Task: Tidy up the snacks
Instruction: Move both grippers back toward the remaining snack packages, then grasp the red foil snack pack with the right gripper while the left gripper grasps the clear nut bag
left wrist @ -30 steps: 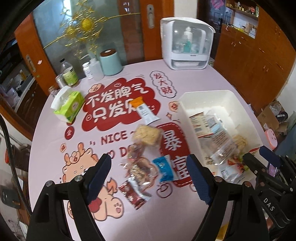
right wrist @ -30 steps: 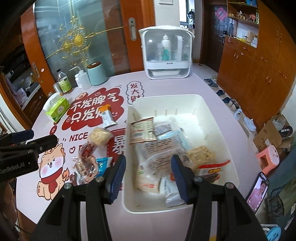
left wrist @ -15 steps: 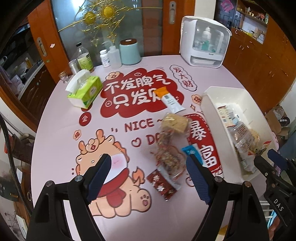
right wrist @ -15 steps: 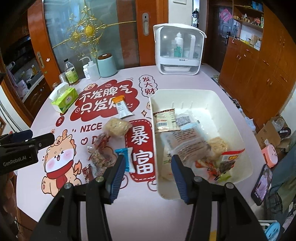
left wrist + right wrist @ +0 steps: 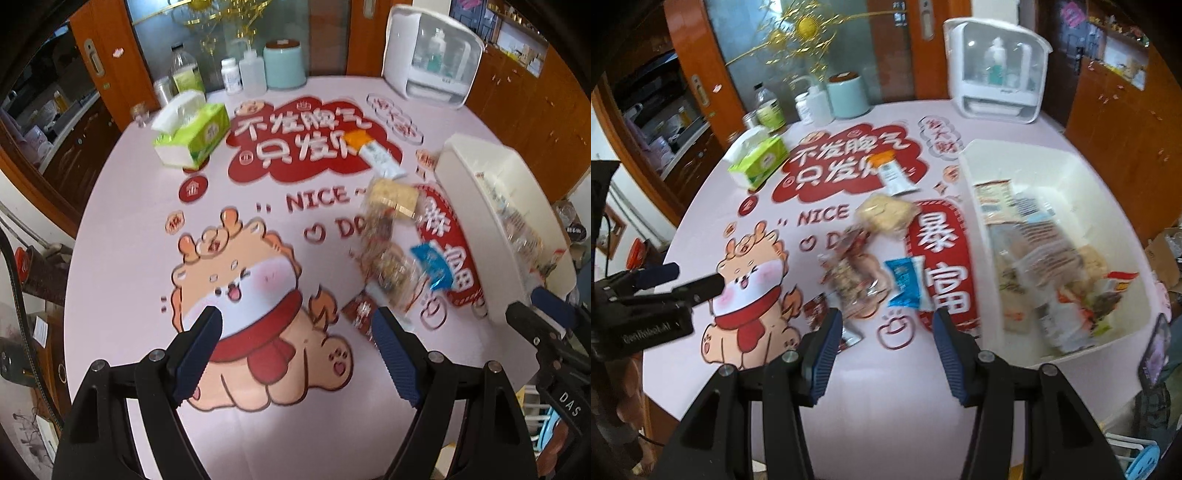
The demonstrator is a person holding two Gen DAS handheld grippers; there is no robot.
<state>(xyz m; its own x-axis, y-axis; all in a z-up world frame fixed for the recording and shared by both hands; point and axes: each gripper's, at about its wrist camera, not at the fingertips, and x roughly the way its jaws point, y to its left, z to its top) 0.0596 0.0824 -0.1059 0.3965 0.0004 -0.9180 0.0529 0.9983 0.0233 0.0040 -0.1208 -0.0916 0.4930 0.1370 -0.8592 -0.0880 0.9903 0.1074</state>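
Left of the white bin (image 5: 1052, 158), loose snack packets (image 5: 857, 273) lie on the table; both the left gripper (image 5: 295, 325) and right gripper (image 5: 886, 328) hover spread apart, empty

Loose snack packets (image 5: 871, 258) lie in a cluster on the bench (image 5: 886, 387), immediately left of the bin (image 5: 975, 229), which holds further packets (image 5: 1045, 266). A tissue box (image 5: 757, 162) sits far left; bottles (image 5: 768, 109) and a canister (image 5: 847, 94) stand behind it, a cabinet (image 5: 995, 70) behind the bin
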